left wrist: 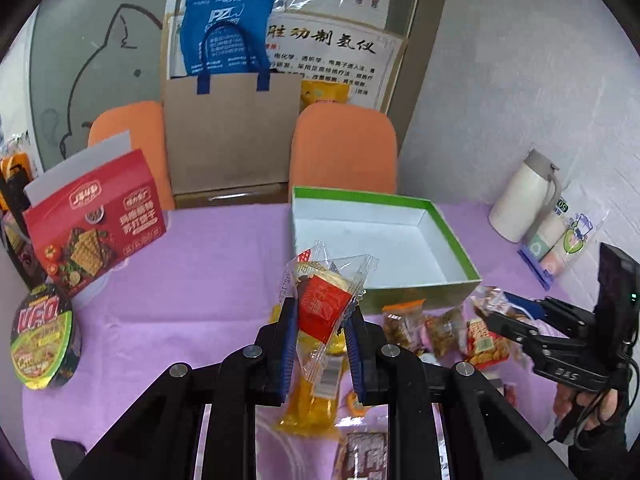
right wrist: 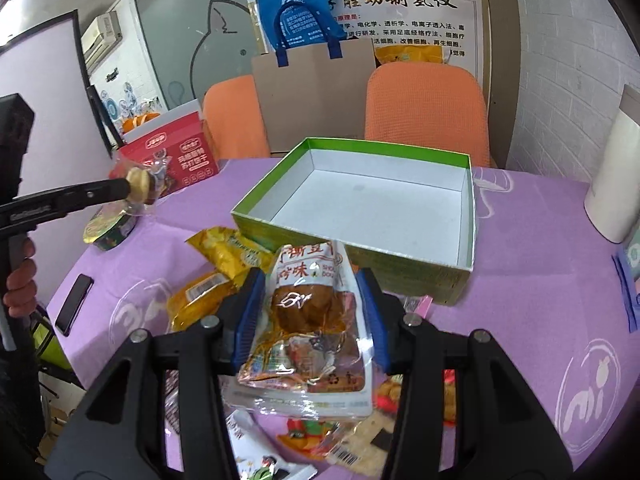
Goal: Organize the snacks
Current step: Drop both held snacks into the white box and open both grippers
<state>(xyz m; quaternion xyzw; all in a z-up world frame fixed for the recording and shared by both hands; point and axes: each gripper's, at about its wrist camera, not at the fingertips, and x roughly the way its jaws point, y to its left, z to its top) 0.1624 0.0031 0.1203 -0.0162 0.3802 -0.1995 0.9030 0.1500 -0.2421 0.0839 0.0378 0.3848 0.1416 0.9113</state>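
Observation:
My left gripper (left wrist: 323, 309) is shut on a small clear-wrapped pastry with a red label (left wrist: 324, 304), held up above the purple table. In the right wrist view the same left gripper (right wrist: 129, 189) comes in from the left with the round pastry (right wrist: 140, 190) at its tip. My right gripper (right wrist: 311, 280) is shut on a clear packet of brown braised food (right wrist: 308, 312), lifted over the snack pile. The right gripper (left wrist: 487, 314) also shows at the right of the left wrist view. An open green box with a white inside (left wrist: 452, 236) (right wrist: 466, 216) stands just beyond both, with nothing in it.
Loose snack packets (left wrist: 440, 330) (right wrist: 224, 252) lie in front of the box. A red cracker box (left wrist: 96, 232) and a noodle bowl (left wrist: 44, 336) stand at the left, a white flask (left wrist: 524, 196) and cups at the right. A phone (right wrist: 74, 304) lies near the left edge. Orange chairs (left wrist: 344, 148) stand behind.

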